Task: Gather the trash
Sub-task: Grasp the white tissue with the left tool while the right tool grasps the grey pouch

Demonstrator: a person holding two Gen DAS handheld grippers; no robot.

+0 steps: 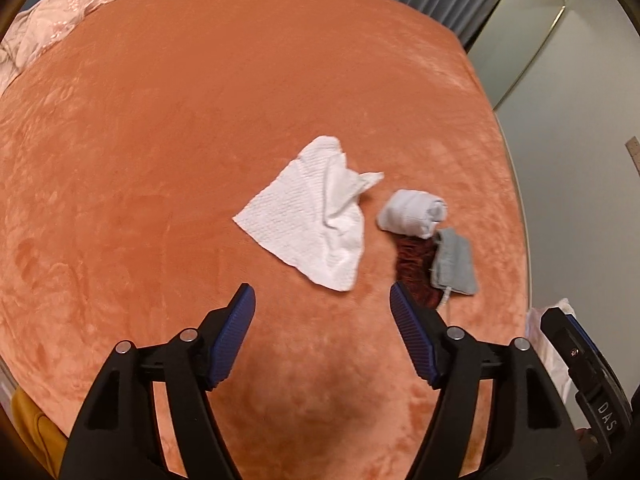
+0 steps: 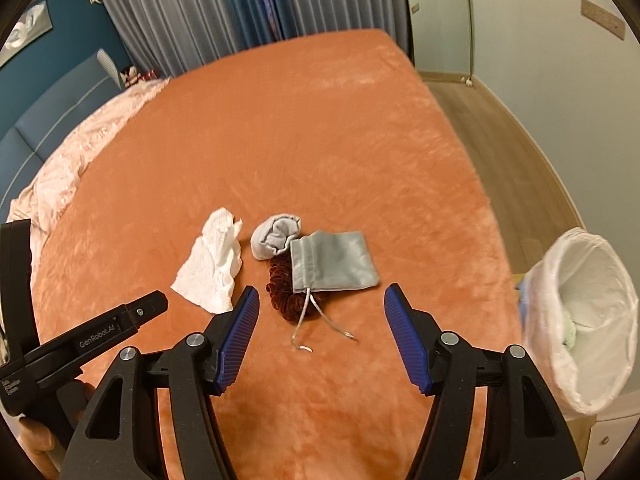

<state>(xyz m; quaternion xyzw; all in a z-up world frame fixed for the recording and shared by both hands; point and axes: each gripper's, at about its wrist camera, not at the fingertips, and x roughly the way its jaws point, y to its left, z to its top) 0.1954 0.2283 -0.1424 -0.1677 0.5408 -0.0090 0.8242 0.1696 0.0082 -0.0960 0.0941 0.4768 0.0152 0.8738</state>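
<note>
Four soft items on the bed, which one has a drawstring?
The flat grey pouch, rightmost of the group. Two silvery cords trail from its mouth. The paper towel, rolled sock and dark red scrunchie have none.

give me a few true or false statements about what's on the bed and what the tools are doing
1. The white paper towel lies crumpled on the orange blanket. True.
2. The left tool is clamped on the towel. False: it is open and holds nothing.
3. The grey pouch lies partly over a dark red scrunchie. True.
4. The right tool grips the pouch. False: it is open, short of it.
5. The lined bin stands on the bed. False: it is beside it.
</note>
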